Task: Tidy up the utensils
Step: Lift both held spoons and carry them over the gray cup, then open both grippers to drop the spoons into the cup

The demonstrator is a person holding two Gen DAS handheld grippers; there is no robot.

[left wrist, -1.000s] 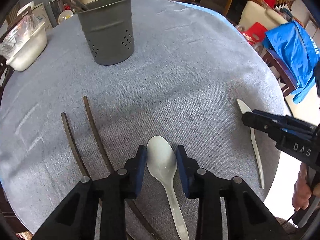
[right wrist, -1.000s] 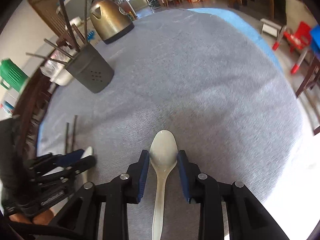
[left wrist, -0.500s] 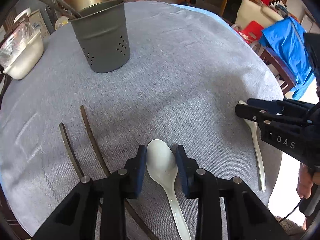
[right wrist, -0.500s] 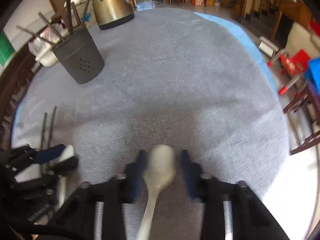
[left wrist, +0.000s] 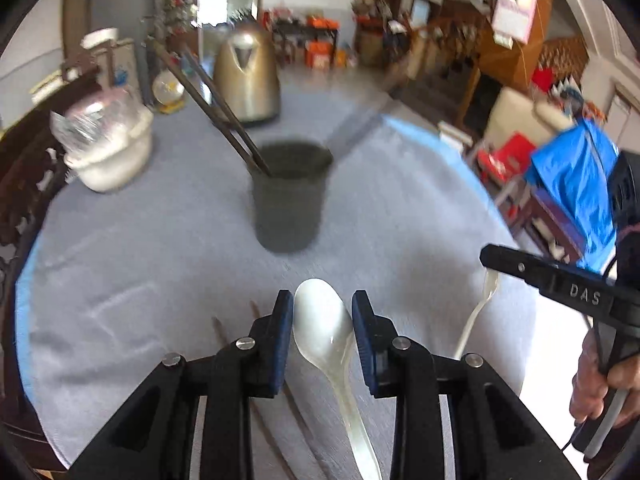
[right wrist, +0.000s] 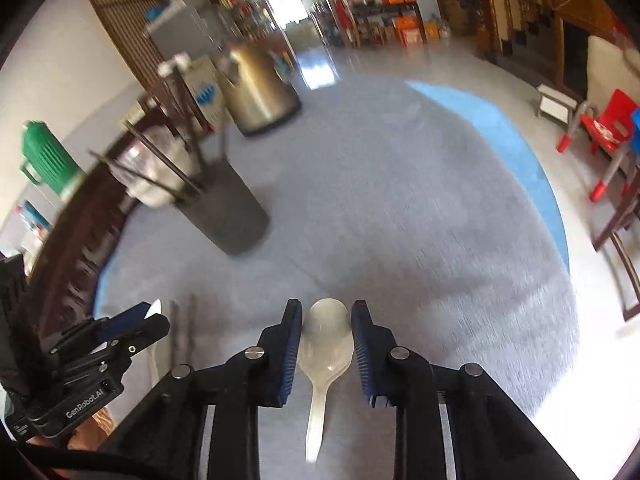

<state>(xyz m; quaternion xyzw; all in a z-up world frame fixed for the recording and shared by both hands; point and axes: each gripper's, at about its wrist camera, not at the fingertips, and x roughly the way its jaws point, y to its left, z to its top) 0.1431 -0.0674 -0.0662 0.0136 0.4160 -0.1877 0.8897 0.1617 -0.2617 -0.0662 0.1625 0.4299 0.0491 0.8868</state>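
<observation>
While a grey cloth covers the round table (left wrist: 168, 248), the biggest things on it stand at the far side: a golden kettle (left wrist: 246, 76) and, to its left, a white pot (left wrist: 110, 148) with clear plastic over it. Nearer the middle stands the dark grey utensil holder (left wrist: 290, 196), upright, with dark chopsticks (left wrist: 216, 96) leaning out of its mouth to the left. Two more dark chopsticks (right wrist: 182, 332) lie flat on the cloth near the front edge, beside the left gripper.

The left gripper (left wrist: 322, 332) has its blue pads closed on the bowl of a white spoon (left wrist: 322, 328), whose handle hangs down toward the camera. The right gripper (right wrist: 326, 344) grips a second white spoon (right wrist: 326, 340) in the same way; its jaws have just been closing on the bowl. Both spoons seem to be off the cloth, though the blur makes this hard to confirm. The utensil holder is well apart from both spoons, further up the table.
</observation>
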